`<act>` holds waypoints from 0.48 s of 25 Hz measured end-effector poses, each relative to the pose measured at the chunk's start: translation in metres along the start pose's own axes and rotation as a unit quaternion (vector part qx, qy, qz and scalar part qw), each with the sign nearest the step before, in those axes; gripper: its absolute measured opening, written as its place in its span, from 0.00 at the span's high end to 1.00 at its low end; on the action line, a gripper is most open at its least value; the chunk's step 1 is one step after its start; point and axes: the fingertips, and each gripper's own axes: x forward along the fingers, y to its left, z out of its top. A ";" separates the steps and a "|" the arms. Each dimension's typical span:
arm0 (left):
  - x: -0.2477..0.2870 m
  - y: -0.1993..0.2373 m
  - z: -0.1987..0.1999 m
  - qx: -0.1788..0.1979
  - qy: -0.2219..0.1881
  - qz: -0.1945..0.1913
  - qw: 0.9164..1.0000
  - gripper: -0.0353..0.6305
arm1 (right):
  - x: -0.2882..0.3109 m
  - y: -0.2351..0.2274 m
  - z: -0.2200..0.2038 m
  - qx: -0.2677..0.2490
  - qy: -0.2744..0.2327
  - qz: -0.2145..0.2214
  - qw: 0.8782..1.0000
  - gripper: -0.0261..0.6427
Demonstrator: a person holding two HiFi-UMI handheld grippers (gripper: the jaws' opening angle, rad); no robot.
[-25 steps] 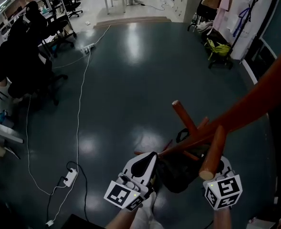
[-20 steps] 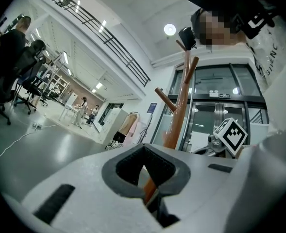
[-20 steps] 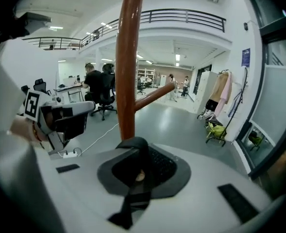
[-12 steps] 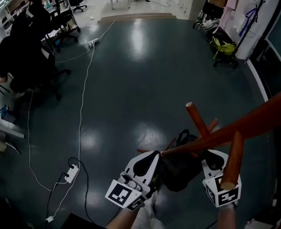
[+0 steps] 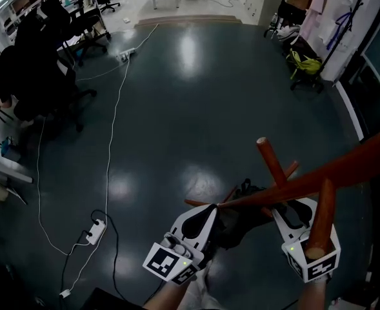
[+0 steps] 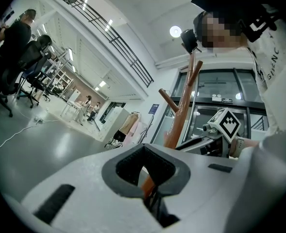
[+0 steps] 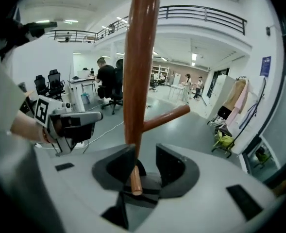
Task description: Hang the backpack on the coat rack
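While the backpack (image 5: 240,223) hangs dark and low under the coat rack (image 5: 331,172), between the two pairs of tongs and above the floor (image 5: 177,108), its black strap (image 6: 156,204) is pinched in the left tongs (image 5: 207,216), which are drawn narrow upon it. The right tongs (image 7: 145,165) are held wide, their jaws having just been opening, and nothing is gripped by them; only the end of a wooden peg (image 7: 139,81) is seen between the pads, not pressed. Office chairs (image 5: 54,44) and a white cable (image 5: 109,147) are seen well apart.
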 end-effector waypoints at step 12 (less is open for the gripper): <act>0.006 -0.013 0.002 0.004 0.004 -0.019 1.000 0.93 | -0.027 0.025 0.013 0.131 -0.140 0.084 0.978 0.78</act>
